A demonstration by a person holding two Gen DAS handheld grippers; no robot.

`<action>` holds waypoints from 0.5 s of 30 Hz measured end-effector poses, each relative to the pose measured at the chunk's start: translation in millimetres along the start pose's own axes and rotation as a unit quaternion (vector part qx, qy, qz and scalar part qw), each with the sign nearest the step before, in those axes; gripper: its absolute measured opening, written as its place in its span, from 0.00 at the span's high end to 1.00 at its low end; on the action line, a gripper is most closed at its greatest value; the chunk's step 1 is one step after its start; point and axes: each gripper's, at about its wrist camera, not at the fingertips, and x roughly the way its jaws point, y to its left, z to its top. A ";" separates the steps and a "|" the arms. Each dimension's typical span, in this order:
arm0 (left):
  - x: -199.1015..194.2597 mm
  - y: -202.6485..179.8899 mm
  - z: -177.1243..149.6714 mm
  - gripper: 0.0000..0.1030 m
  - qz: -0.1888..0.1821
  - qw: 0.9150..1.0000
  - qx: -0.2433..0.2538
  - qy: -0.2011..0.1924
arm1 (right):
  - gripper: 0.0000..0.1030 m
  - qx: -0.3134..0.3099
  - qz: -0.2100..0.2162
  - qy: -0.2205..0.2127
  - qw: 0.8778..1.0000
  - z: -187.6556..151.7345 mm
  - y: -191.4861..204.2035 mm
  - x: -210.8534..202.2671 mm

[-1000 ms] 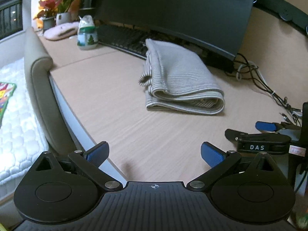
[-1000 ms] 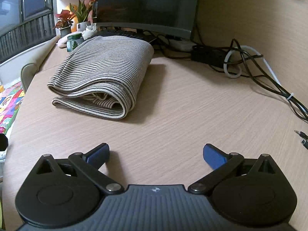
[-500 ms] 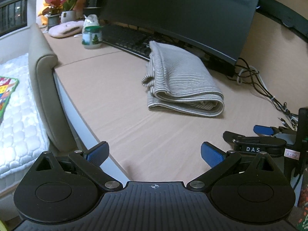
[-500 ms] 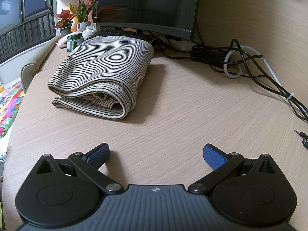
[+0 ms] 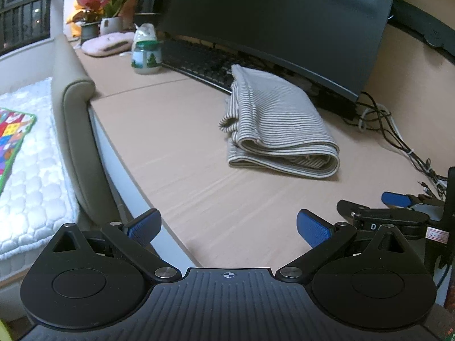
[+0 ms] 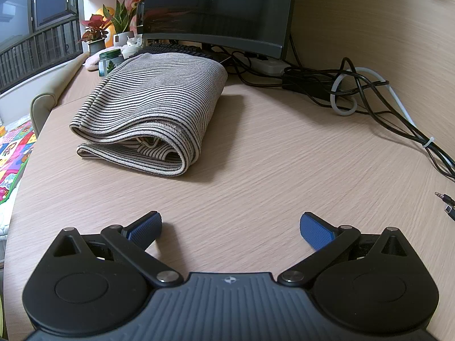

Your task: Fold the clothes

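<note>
A big dark screen point(image 5: 273, 25) stands at the back of the wooden desk point(image 5: 176, 147), with a black keyboard point(image 5: 199, 62) in front of it. Black wires point(image 6: 355, 91) lie tangled on the desk near the wall. Potted plants point(image 5: 105, 11) and a small jar point(image 5: 145, 59) sit far back in the corner.

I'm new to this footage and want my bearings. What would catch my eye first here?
The folded beige-and-dark striped garment lies mid-desk on the light wood desk, in front of the large dark curved monitor. Both the left gripper and right gripper sit open and empty, well short of it. A tangle of black cables sprawls to the right.
</note>
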 end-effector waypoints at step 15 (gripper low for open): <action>-2.3 1.0 0.1 0.00 0.003 1.000 -0.003 0.000 | 0.00 0.000 0.000 0.000 1.000 0.1 0.2 0.2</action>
